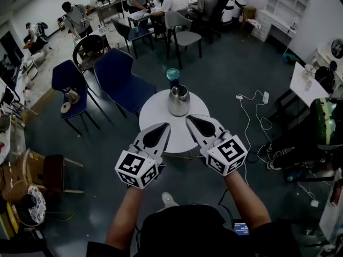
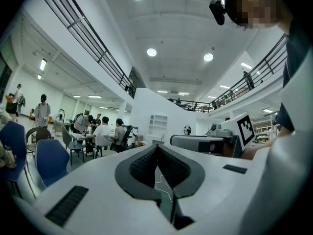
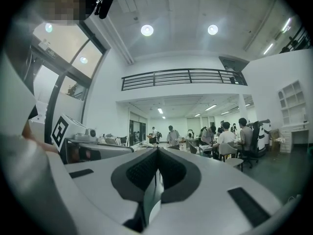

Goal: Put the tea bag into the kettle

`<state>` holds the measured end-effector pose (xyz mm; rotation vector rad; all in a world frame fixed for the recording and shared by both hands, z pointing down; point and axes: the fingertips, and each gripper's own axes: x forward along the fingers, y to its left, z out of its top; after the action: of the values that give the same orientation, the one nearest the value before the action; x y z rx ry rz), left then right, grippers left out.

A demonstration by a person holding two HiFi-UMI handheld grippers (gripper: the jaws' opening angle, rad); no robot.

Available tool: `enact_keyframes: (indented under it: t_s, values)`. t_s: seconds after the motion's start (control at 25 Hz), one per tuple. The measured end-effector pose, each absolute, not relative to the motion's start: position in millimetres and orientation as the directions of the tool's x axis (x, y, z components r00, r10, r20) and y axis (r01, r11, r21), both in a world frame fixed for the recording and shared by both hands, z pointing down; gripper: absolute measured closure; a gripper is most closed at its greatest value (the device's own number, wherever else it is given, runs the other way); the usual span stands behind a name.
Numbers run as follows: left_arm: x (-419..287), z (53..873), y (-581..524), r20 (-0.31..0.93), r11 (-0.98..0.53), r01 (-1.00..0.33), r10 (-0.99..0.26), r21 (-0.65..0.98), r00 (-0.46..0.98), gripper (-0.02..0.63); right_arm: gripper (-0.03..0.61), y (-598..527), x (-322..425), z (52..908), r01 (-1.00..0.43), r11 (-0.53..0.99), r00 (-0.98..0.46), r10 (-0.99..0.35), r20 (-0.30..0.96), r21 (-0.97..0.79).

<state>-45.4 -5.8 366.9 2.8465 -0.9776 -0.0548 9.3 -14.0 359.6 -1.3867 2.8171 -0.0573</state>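
Note:
A steel kettle [image 1: 178, 99] with no lid stands near the back of a small round white table [image 1: 155, 116]. Behind it sits a teal cup [image 1: 172, 75]. I see no tea bag in any view. My left gripper [image 1: 165, 126] hovers over the table's near edge, jaws shut with nothing between them. Beside it, my right gripper [image 1: 189, 119] is shut and empty too, its tip just short of the kettle. Both gripper views look out level across the room: the left gripper [image 2: 156, 147] and the right gripper [image 3: 157, 151] each show closed pads.
Two blue chairs [image 1: 121, 79] [image 1: 69, 84] stand left of the table. On the dark floor to the right lie a white power strip and cable [image 1: 265, 97]. People sit at desks [image 1: 177, 4] at the back. A wooden stool [image 1: 53, 171] is at near left.

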Motion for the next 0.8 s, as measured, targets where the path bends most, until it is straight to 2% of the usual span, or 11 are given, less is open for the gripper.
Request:
enact_keyframes:
  t_s: [0.56,0.8]
  values:
    - [-31,355,28,0.014,-0.762,-0.633,-0.637,0.133,0.770,0.598,0.560,16,23,342,-0.774,0.632,-0.632,-0.775,-0.010,-0.037]
    - [-22,364,46,0.039,-0.761,-0.646,-0.645,0.063,0.763,0.598,0.560,31,27,347,-0.771,0.636,-0.636,-0.772,-0.014,-0.035]
